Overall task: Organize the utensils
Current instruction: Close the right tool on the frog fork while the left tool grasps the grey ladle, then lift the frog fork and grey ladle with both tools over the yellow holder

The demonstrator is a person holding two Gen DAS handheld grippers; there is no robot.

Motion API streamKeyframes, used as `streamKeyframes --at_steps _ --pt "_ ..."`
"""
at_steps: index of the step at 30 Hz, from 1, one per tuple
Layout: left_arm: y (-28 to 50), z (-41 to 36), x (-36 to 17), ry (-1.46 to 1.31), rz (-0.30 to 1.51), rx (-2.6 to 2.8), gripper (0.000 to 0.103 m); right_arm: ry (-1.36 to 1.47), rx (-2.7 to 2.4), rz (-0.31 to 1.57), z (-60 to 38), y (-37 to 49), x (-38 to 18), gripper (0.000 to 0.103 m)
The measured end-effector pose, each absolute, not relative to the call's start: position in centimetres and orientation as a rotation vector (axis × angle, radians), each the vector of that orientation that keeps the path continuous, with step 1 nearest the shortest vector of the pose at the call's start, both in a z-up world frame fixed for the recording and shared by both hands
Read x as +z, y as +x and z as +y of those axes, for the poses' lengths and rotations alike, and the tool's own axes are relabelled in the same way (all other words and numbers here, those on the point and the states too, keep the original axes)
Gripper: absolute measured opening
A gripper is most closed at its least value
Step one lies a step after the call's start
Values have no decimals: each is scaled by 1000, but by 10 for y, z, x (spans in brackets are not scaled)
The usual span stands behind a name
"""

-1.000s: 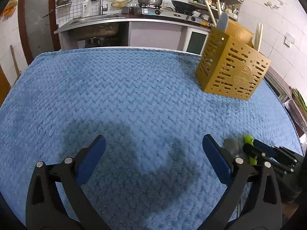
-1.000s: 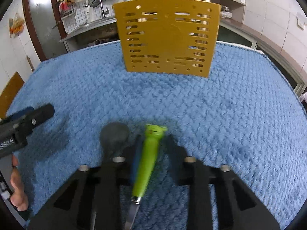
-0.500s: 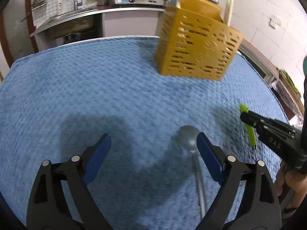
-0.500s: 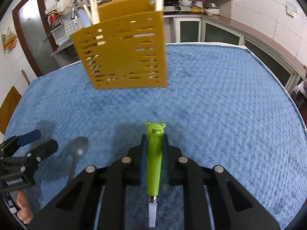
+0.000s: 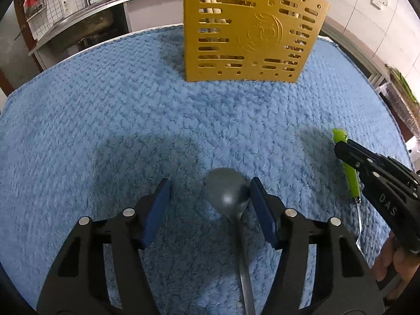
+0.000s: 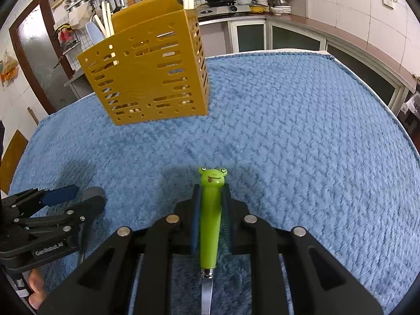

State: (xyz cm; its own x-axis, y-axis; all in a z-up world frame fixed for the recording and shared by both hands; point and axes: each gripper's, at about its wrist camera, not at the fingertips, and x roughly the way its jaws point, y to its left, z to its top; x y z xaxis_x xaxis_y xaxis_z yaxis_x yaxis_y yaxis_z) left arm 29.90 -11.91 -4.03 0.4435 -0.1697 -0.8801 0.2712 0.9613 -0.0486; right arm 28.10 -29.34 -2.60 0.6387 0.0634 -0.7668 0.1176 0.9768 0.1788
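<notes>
A grey metal spoon lies on the blue towel, bowl away from me. My left gripper straddles the bowl and its jaws are closing; the right pad is at the bowl's edge and the left pad stands apart from it. My right gripper is shut on the handle of a green frog-handled utensil, whose metal end points back toward the camera. The same utensil shows at the right of the left wrist view, in the right gripper. A yellow slotted utensil holder stands farther back.
The holder has chopsticks and other utensils standing in it. The blue towel covers the whole table. My left gripper shows at the lower left of the right wrist view. A kitchen counter with a sink and a stove lies beyond.
My left gripper has moved right over the spoon and its jaws have narrowed around the bowl. The right gripper has shut on the frog handle and lifted it away from the spoon.
</notes>
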Motion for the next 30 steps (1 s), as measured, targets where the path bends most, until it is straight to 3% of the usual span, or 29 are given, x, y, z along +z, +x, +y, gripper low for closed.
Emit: streamKeyframes --at_steps 6,10,30 --pt "300 -131 -42 153 1078 -240 58 247 -26 872 -299 279 -27 16" --pt "300 -133 -40 157 1072 -252 35 268 -22 870 -303 279 -30 16" --pt "295 -91 -19 80 1035 -293 34 282 0 852 -307 275 -27 16"
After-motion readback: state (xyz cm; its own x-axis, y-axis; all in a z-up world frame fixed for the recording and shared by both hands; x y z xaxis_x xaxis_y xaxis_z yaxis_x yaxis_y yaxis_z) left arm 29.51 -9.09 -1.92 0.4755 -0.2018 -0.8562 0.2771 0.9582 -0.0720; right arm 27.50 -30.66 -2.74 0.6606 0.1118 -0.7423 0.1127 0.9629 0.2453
